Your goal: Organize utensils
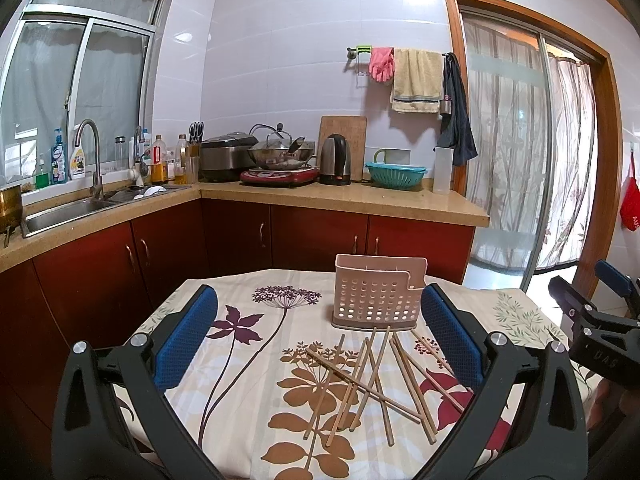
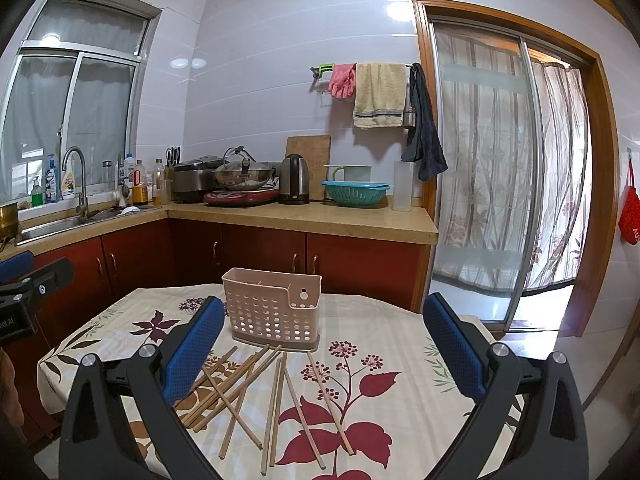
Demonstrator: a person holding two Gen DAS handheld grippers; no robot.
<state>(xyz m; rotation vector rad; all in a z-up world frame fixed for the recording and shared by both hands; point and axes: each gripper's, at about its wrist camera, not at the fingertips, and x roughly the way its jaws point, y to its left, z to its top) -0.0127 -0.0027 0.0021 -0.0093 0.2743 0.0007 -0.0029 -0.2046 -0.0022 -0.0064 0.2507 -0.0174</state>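
Observation:
Several wooden chopsticks (image 1: 372, 384) lie scattered and crossed on the floral tablecloth, also in the right wrist view (image 2: 256, 392). A pink perforated utensil holder (image 1: 376, 294) stands upright just behind them, empty as far as I can see; it also shows in the right wrist view (image 2: 272, 308). My left gripper (image 1: 320, 332) is open and empty, held above the table with the chopsticks between its blue pads. My right gripper (image 2: 324, 340) is open and empty, the chopsticks lying below and to its left. The right gripper also shows at the right edge of the left wrist view (image 1: 600, 320).
The table (image 2: 400, 344) has a floral cloth, with its far edge just behind the holder. Behind it stand red kitchen cabinets (image 1: 240, 236) and a counter with a sink (image 1: 68, 212), wok, kettle (image 1: 336, 160) and teal colander. A sliding glass door (image 2: 500, 168) is at right.

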